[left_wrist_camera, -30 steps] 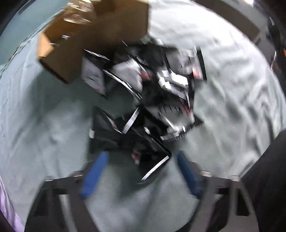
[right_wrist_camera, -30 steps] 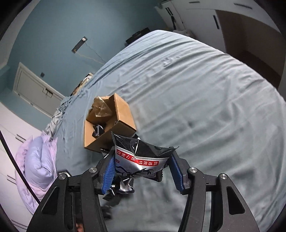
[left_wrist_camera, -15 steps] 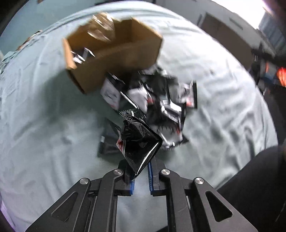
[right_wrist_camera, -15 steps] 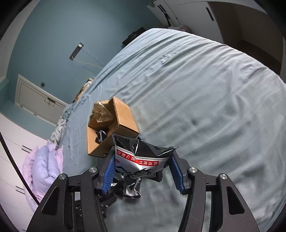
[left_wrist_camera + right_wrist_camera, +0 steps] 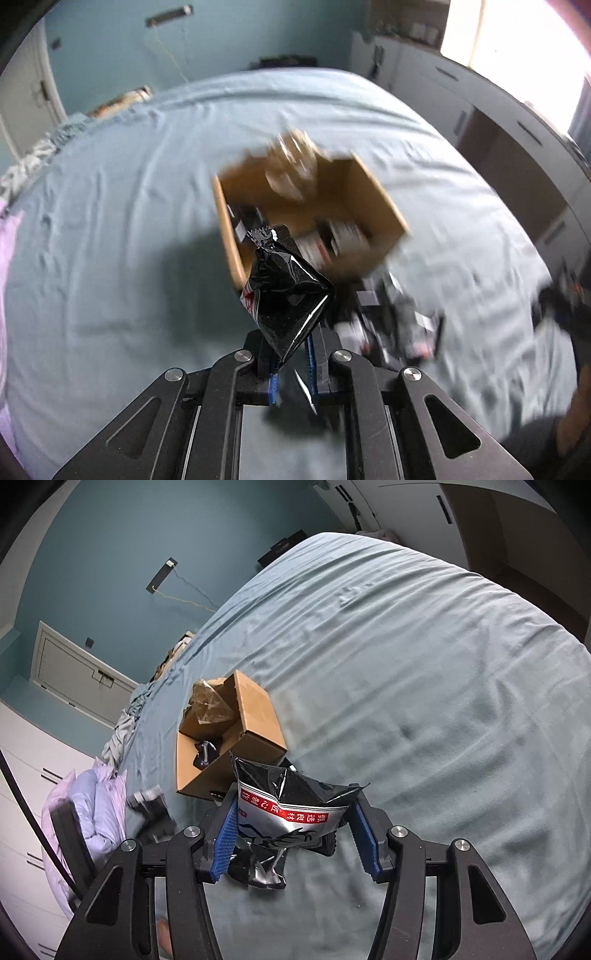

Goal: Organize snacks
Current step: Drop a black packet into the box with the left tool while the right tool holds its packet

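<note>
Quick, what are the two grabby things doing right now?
Left hand-held gripper: shut on a black snack packet.
Right hand-held gripper: shut on a black-and-silver snack bag.

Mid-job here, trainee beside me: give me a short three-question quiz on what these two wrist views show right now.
1. True or false: the left gripper is shut on a black snack packet.
2. Which stands on the blue bedsheet? A) a plastic crate B) an open cardboard box C) a wire basket
3. Fill in: the packet with a red band sits between the pads of the ____ gripper.

Key: 1 true; 2 B; 3 right.
</note>
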`<move>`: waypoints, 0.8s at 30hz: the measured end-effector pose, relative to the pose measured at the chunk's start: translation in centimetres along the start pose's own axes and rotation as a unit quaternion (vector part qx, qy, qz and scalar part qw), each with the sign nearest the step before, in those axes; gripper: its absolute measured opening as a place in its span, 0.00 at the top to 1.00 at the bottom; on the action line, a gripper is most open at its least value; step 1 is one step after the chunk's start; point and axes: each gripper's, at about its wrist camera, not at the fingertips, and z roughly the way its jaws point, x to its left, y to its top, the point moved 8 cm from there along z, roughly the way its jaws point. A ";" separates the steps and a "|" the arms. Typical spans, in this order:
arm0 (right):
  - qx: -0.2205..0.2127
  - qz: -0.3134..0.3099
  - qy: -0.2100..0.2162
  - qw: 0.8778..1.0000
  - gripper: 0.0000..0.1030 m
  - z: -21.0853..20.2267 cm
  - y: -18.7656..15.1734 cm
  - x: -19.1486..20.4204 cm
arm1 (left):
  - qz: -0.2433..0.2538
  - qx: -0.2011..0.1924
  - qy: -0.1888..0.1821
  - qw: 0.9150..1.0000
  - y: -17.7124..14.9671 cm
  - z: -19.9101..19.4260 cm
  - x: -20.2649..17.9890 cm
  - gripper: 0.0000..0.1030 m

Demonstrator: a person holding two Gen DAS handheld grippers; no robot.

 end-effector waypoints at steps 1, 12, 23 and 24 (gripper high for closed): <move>-0.001 -0.003 0.000 1.000 0.48 0.0 0.1 0.0 | -0.003 -0.003 0.004 1.000 1.0 0.4 0.1 0.89; 0.003 0.014 -0.010 1.000 0.48 0.6 0.1 -0.4 | -0.011 -0.060 0.007 0.998 9.5 -0.4 0.8 0.20; 0.011 -0.002 -0.030 0.999 0.48 0.9 -0.2 0.3 | 0.029 0.031 -0.001 0.999 -1.3 -2.9 2.6 0.17; 0.011 -0.005 -0.031 0.999 0.48 0.8 -0.2 0.4 | 0.016 0.033 -0.009 0.999 -2.5 -3.3 3.1 0.17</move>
